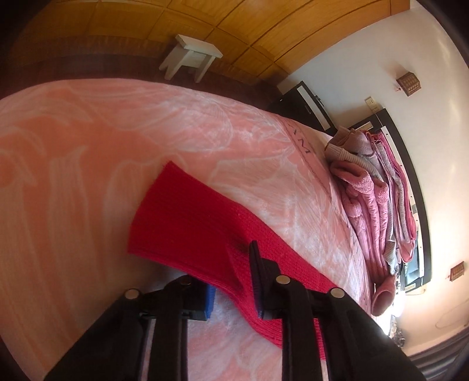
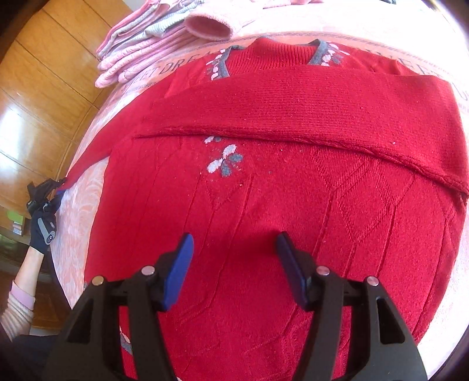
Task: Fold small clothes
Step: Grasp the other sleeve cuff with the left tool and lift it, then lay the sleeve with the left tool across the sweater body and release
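We hold the left gripper pinched on the sweater sleeve, while our right gripper hovers wide open, empty, over the body.

Glossy honey-coloured wood parquet floor. Small white wooden stool standing on it. Plain white wall with two small brown lattice wall lamps, black-framed headboard. Strong daylight glare at right.

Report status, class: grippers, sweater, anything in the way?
Left gripper shut on sleeve. Right gripper open above red sweater, other sleeve folded across. Pink clothes pile clear beyond collar.
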`<state>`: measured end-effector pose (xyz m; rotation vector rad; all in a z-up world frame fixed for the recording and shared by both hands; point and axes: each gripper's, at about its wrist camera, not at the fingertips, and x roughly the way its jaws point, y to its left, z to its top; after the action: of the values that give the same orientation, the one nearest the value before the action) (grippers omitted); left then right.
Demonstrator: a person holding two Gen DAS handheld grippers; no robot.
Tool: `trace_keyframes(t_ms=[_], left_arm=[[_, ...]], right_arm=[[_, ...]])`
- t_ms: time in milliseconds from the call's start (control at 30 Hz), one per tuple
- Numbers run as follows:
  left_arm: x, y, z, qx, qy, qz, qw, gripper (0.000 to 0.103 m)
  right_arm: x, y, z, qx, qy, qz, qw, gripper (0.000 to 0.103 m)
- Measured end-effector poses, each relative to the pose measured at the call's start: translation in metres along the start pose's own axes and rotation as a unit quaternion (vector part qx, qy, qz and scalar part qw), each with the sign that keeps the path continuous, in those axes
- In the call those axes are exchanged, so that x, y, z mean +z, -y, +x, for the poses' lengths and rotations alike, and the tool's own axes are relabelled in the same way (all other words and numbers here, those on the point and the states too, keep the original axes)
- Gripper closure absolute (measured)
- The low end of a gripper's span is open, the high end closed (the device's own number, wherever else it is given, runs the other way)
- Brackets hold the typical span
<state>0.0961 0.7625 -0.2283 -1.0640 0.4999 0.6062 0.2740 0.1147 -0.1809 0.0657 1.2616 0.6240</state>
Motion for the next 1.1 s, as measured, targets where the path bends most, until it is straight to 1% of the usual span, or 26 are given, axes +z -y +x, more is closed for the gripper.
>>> trace_keyframes(t_ms=[167, 267, 367, 500, 600, 700, 800, 933, 1100], left_arm=[[0.000, 0.004, -0.002, 0.012, 0.013, 0.009, 0.9998, 0.095], [-0.005, 0.016, -0.006, 0.011, 0.024, 0.029, 0.9992, 0.098], [-0.014, 0.041, -0.011, 0.001, 0.028, 0.072, 0.9970, 0.098], [-0.033, 0.085, -0.013, -0.008, 0.035, 0.132, 0.9906, 0.098], [-0.055, 0.120, -0.008, -0.027, 0.027, 0.175, 0.9839, 0.098], [-0.081, 0.154, 0.000, -0.045, 0.010, 0.205, 0.9778, 0.098], [-0.111, 0.189, 0.007, -0.063, -0.008, 0.239, 0.9690, 0.098], [-0.152, 0.235, 0.016, -0.082, -0.030, 0.283, 0.9550, 0.098], [-0.204, 0.281, 0.022, -0.102, -0.054, 0.332, 0.9364, 0.098]], right_arm=[[-0.001, -0.001, 0.000, -0.001, 0.003, -0.002, 1.000, 0.043], [-0.003, 0.000, -0.004, 0.003, 0.005, 0.000, 1.000, 0.044], [-0.007, 0.003, -0.008, 0.003, 0.006, -0.004, 1.000, 0.046], [-0.013, 0.008, -0.017, -0.009, 0.013, -0.016, 1.000, 0.046], [-0.017, 0.015, -0.022, -0.006, 0.015, -0.015, 1.000, 0.046], [-0.023, 0.023, -0.026, -0.007, 0.016, -0.015, 1.000, 0.046], [-0.030, 0.030, -0.031, -0.002, 0.019, -0.018, 1.000, 0.046], [-0.037, 0.038, -0.039, 0.003, 0.022, -0.017, 1.000, 0.046], [-0.044, 0.051, -0.049, 0.007, 0.031, -0.006, 0.999, 0.046]])
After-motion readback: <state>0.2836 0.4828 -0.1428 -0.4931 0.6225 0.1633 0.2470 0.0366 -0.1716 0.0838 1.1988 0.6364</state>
